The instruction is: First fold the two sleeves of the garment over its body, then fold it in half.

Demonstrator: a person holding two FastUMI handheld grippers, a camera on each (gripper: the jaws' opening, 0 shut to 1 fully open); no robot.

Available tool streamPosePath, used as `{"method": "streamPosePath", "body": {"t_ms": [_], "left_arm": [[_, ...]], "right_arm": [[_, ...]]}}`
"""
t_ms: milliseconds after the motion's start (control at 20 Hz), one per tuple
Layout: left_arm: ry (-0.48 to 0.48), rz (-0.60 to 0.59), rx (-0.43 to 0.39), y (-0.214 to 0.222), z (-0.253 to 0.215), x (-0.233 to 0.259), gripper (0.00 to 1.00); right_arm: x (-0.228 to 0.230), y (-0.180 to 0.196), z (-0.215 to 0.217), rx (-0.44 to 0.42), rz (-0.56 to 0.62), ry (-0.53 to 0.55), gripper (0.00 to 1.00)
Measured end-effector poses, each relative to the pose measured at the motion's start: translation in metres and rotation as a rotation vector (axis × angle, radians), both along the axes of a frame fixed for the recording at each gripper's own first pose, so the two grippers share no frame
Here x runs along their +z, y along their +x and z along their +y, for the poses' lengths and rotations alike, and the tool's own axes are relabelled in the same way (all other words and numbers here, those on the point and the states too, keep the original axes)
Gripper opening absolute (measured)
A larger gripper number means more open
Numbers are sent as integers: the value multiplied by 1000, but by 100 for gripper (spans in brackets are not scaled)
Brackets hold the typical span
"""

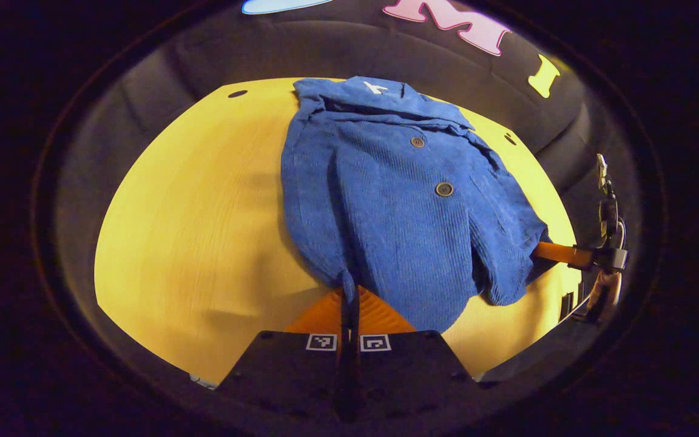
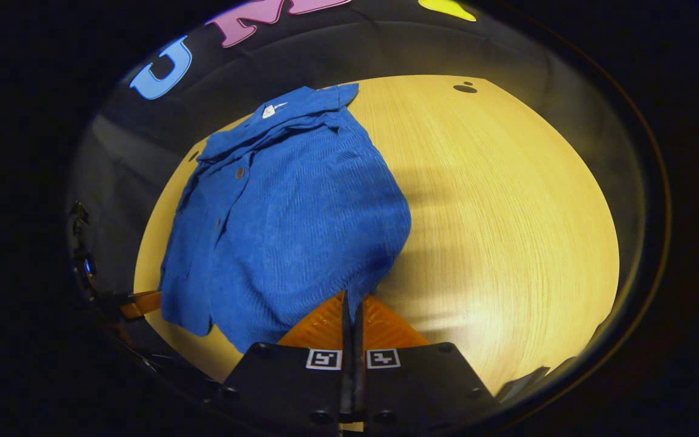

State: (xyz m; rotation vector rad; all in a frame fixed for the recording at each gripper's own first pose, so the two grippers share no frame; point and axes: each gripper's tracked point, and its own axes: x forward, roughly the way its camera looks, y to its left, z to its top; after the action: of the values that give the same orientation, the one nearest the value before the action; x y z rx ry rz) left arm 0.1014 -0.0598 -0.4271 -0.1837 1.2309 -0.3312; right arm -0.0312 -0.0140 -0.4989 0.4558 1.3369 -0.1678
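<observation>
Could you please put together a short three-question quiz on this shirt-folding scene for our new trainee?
1. True or false: the blue shirt lies on a wooden table.
2. What is the left hand-held gripper pinching: A) the collar, B) the shirt's near edge, C) nothing?
3. Fill in: the right hand-held gripper is shut on the ____.

Key: 1. True. 2. B. 3. Shirt.

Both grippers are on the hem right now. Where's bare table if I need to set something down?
Two bare patches of table flank the garment: a wide one left of it, beside the left gripper, and a wide one right of it, beside the right gripper. The near hem is crowded by both grippers.
</observation>
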Motion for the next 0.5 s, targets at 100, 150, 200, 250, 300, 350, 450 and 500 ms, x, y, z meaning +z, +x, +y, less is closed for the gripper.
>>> {"method": "streamPosePath", "body": {"t_ms": [100,150,200,250,300,350,450,500], "left_arm": [[-27,-30,19,20,0,19,0],[-49,-50,31,33,0,29,0],[-61,-72,43,47,0,38,0],[-73,-100,52,62,-1,47,0],[-83,-125,57,78,-1,53,0],[-91,-148,61,92,-3,60,0],[-114,-196,68,121,-7,72,0],[-118,-218,69,131,-9,75,0]], "right_arm": [[14,26,-1,-7,-40,13,1],[20,41,-2,-1,-64,9,1],[26,56,-3,11,-87,5,1],[33,73,-5,22,-116,3,1],[39,91,-7,27,-146,1,1],[45,109,-8,30,-177,1,1],[53,141,-11,43,-230,-4,1],[55,154,-11,51,-249,-6,1]]}}
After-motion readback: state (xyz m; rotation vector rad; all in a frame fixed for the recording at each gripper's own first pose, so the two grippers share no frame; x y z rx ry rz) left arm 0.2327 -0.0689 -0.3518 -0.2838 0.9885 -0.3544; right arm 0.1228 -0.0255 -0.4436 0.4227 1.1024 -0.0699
